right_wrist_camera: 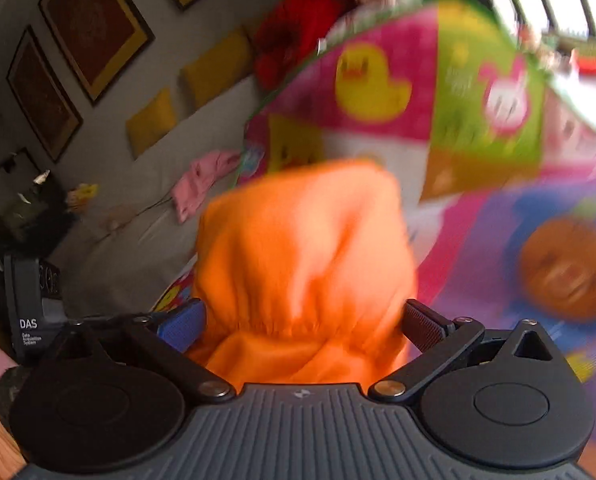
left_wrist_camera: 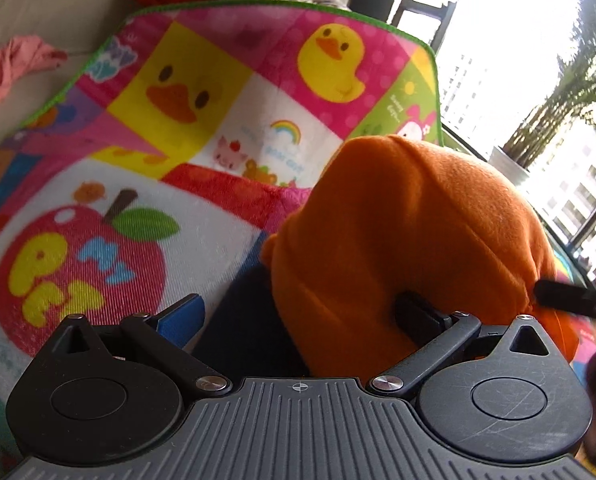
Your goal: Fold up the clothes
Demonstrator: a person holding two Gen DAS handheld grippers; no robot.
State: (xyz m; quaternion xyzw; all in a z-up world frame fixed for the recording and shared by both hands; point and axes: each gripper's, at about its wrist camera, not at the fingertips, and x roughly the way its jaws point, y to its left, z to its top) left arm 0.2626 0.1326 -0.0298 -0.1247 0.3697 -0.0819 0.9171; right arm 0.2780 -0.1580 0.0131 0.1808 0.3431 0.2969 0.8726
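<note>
Closest to the right wrist camera, the orange garment (right_wrist_camera: 306,264) bunches up between the two fingers of the right claw (right_wrist_camera: 302,324), which stands wide apart with the gathered elastic band lying in the gap; the fabric rests there rather than being pinched, so I judge this claw released, and the main risk is that the cloth slides out or sags as soon as either hand moves. In the left wrist view the left claw (left_wrist_camera: 298,316) also stands spread, its blue pad on one side clear of the cloth and its dark pad on the other pressed into a fold of the orange garment (left_wrist_camera: 410,248), so it is not clenched on it either; a dark tip of the other tool touches the cloth at the right edge. With neither claw truly gripping, the half-made fold could fall open, or a closing finger could catch several layers and crumple the bundle instead of flattening it. Both claws point forward and somewhat downward, close together, with the garment raised above the play mat (left_wrist_camera: 186,92). The right view is smeared with motion, which suggests quick movement and adds to the chance of a slip. Farther off, a pink garment (left_wrist_camera: 14,68) lies beside the mat on the pale floor (left_wrist_camera: 50,16), and a red garment (right_wrist_camera: 298,28) lies beyond the mat's far edge.
</note>
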